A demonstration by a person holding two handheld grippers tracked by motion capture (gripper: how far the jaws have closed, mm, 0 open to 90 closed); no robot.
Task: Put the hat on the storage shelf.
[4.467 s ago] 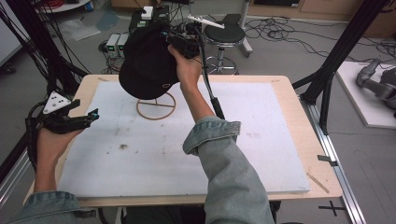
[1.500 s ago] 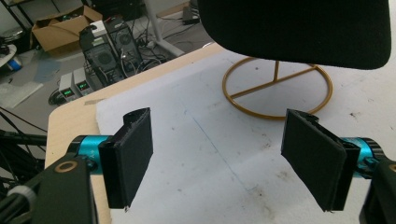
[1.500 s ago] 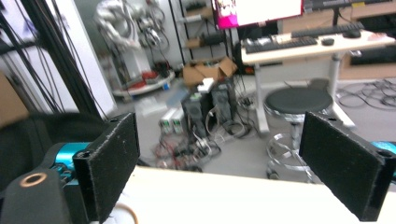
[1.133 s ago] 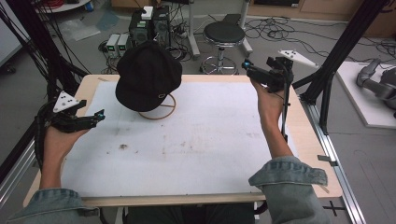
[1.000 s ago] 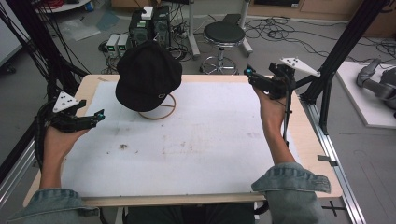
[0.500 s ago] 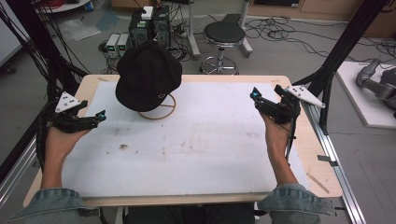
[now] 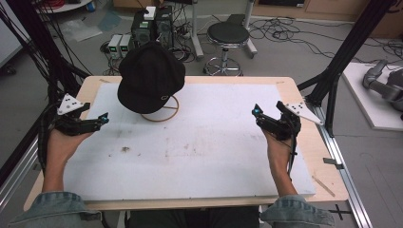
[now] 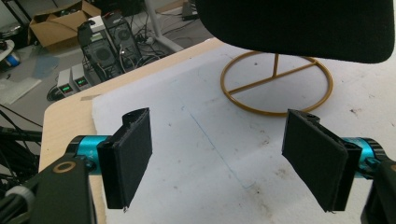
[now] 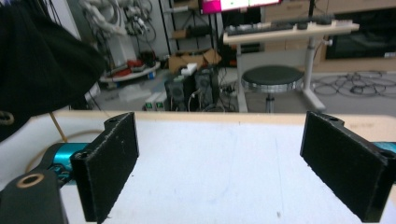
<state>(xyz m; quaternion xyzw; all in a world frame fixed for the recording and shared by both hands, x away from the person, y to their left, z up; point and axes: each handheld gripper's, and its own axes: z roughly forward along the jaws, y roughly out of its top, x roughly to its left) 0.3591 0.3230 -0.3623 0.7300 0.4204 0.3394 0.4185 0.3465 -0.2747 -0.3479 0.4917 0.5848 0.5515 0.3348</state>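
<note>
Matt black cloth cap (image 7: pixel 151 76) on a glossy gold metal stand (image 8: pixel 276 83).

We're looking down into a robotics lab or research workroom. A black metal frame (image 7: pixel 349 50) braces the wooden table (image 7: pixel 304 102) at 2 o'clock, and loose cables (image 7: pixel 304 40) sprawl across the grey floor at 1 o'clock. Computer towers (image 7: pixel 152 23) sit at 11 o'clock beside a round stool (image 7: pixel 228 35), and a lit monitor (image 9: pixel 233 4) glows over a desk behind.

No legible text, labels, brands or numbers on anything in view
</note>
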